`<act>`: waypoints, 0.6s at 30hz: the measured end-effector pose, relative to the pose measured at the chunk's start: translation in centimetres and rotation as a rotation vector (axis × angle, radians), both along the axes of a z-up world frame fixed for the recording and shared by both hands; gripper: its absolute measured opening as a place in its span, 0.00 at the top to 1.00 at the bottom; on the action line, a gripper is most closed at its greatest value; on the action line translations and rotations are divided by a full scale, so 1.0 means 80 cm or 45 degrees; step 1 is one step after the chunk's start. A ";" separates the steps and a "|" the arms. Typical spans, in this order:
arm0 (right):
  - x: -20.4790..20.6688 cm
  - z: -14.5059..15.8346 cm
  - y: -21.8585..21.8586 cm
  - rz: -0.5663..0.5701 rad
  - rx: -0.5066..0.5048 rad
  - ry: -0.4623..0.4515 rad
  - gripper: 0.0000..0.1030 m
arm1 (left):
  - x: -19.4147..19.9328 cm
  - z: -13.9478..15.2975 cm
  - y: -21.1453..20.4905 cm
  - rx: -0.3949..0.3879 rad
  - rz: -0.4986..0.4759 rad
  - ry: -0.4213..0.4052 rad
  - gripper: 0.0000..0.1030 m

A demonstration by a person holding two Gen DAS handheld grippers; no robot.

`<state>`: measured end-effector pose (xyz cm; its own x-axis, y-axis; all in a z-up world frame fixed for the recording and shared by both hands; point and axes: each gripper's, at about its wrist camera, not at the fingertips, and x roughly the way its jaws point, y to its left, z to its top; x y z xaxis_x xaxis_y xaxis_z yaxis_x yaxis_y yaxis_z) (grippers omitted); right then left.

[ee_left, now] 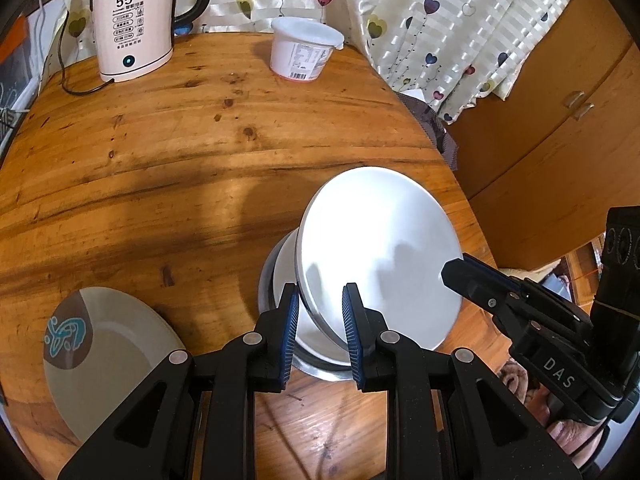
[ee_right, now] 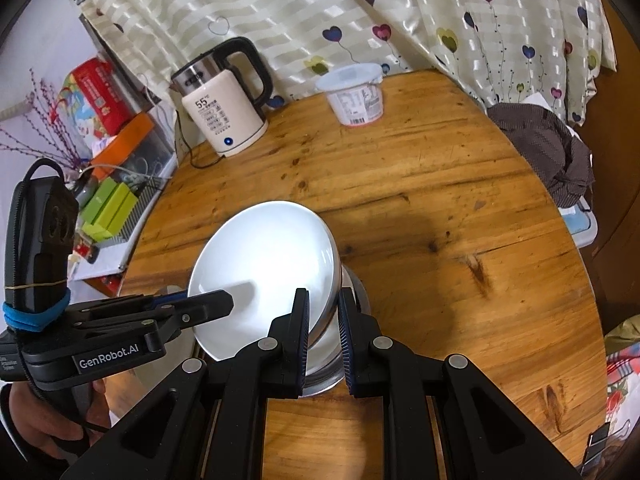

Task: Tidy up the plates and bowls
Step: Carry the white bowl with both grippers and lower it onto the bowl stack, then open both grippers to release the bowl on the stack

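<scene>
Claws [ee_left: 320, 320] [ee_right: 324, 322] clamp tilted white plate [ee_left: 380, 256] rim.

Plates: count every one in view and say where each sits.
2. A white plate is tilted on the steel bowl, both grippers at its rim. A grey patterned plate lies flat to its left. None visibly hidden.

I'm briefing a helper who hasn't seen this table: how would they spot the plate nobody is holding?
Start at the round wooden table and look to its near left edge, left of the white plate tilted over a steel bowl. The patterned plate lies flat there by itself. Unlike the plain white one, it is greyish with a brown patch bearing teal markings.
</scene>
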<state>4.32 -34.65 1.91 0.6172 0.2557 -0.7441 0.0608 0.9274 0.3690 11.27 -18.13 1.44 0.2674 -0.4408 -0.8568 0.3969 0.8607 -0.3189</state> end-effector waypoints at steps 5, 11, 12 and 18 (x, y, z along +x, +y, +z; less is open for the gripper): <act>0.002 -0.009 0.001 0.006 0.016 0.023 0.86 | 0.002 -0.006 0.000 0.018 0.003 0.013 0.78; 0.003 -0.015 0.000 0.011 0.028 0.038 0.86 | 0.001 -0.013 -0.001 0.040 0.006 0.021 0.78; 0.003 -0.015 0.000 0.012 0.031 0.040 0.86 | 0.001 -0.014 -0.002 0.047 0.006 0.016 0.78; 0.005 -0.019 0.000 0.018 0.034 0.051 0.86 | -0.001 -0.018 -0.004 0.075 0.010 0.004 0.78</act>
<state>4.71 -34.62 0.42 0.5834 0.2846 -0.7606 0.0625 0.9181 0.3915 11.18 -18.45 0.01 0.2679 -0.3875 -0.8821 0.3891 0.8811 -0.2689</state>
